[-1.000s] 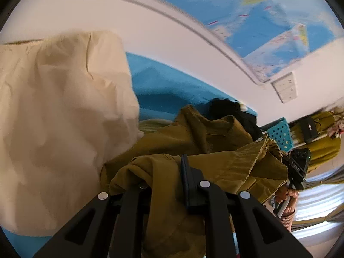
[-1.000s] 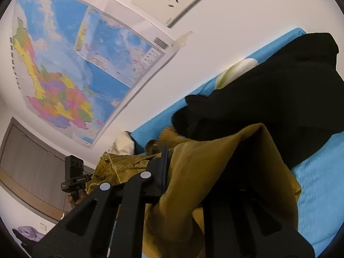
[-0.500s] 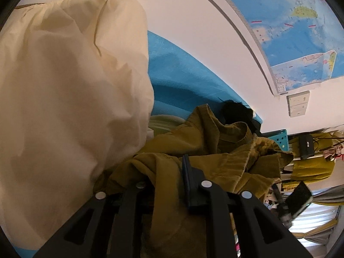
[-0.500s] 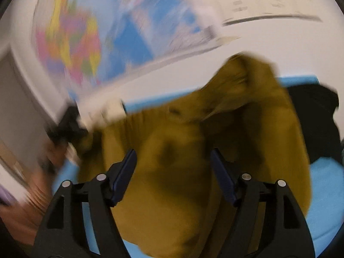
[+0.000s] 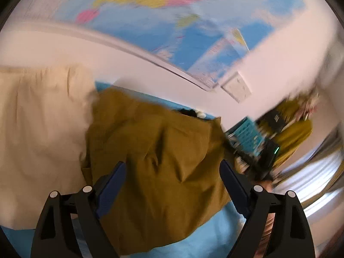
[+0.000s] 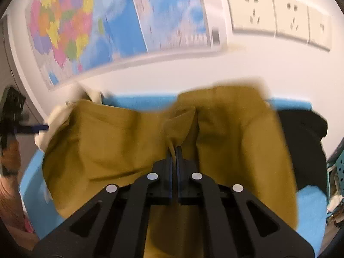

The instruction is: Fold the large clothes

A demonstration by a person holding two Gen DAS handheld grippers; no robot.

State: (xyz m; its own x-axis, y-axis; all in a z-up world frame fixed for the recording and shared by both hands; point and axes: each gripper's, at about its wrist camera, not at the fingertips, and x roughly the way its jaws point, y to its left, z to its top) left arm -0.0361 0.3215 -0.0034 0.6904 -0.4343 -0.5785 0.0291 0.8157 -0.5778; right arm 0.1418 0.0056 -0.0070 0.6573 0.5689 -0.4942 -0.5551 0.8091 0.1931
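Right tongs [image 6: 174,150] are pinching a ridge of the mustard-brown cotton garment [image 6: 120,142] at 12 o'clock. Left tongs [image 5: 172,172] are hanging released above it. Garment is lying on the blue bed sheet [image 6: 309,206]. Risk: a single-point grip may bunch the cloth and skew the fold.

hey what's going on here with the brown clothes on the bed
A person holding tongs in each hand is folding a mustard-brown garment on a blue bed. The right tongs are pinched shut on a fold of it near its middle. The left tongs are wide open over the cloth, gripping nothing. A cream garment lies to one side, a black one to the other. Both views are motion-blurred.
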